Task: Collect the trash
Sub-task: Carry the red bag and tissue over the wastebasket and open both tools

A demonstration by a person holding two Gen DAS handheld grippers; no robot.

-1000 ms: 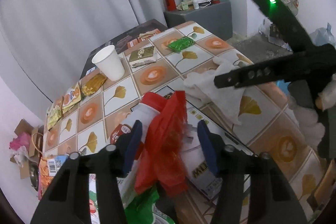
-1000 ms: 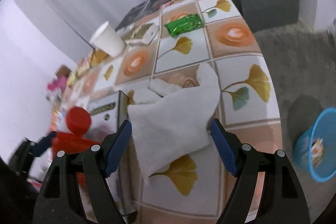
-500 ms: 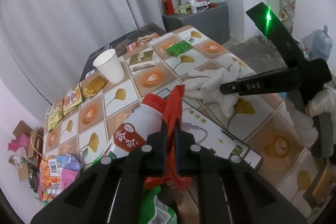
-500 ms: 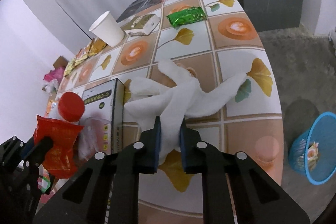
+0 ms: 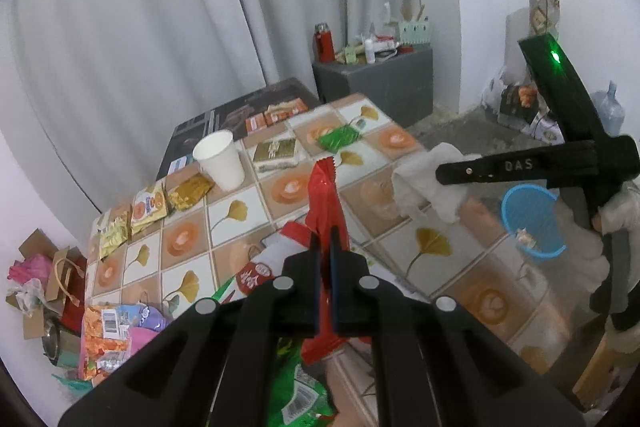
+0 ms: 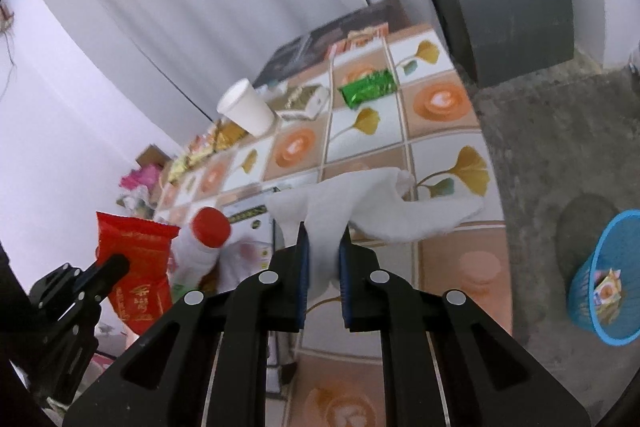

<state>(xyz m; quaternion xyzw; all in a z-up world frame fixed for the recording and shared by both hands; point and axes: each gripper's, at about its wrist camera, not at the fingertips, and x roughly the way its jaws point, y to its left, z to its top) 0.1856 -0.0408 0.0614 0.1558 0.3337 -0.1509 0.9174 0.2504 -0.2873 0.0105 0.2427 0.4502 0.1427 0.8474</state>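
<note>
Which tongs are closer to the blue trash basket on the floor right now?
Right. The right tongs, shut on the white tissue, hang at the table edge near the blue basket; the left tongs hold the red wrapper farther away.

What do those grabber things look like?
Each hand-held gripper is black plastic with two flat fingers, blue pads and round silver screws: left, right. The right one's side says DAS and has a green light. Its hand wears a white glove.

The crinkled red foil wrapper (image 5: 325,195) looks glossy. The limp white tissue paper (image 6: 376,203) looks soft and matt. The table's tile-patterned oilcloth (image 5: 240,203) has a smooth sheen. The white paper cup (image 5: 219,159) near its far edge is matt. The blue plastic mesh basket (image 6: 604,275) stands on rough grey floor (image 6: 560,131).
</note>
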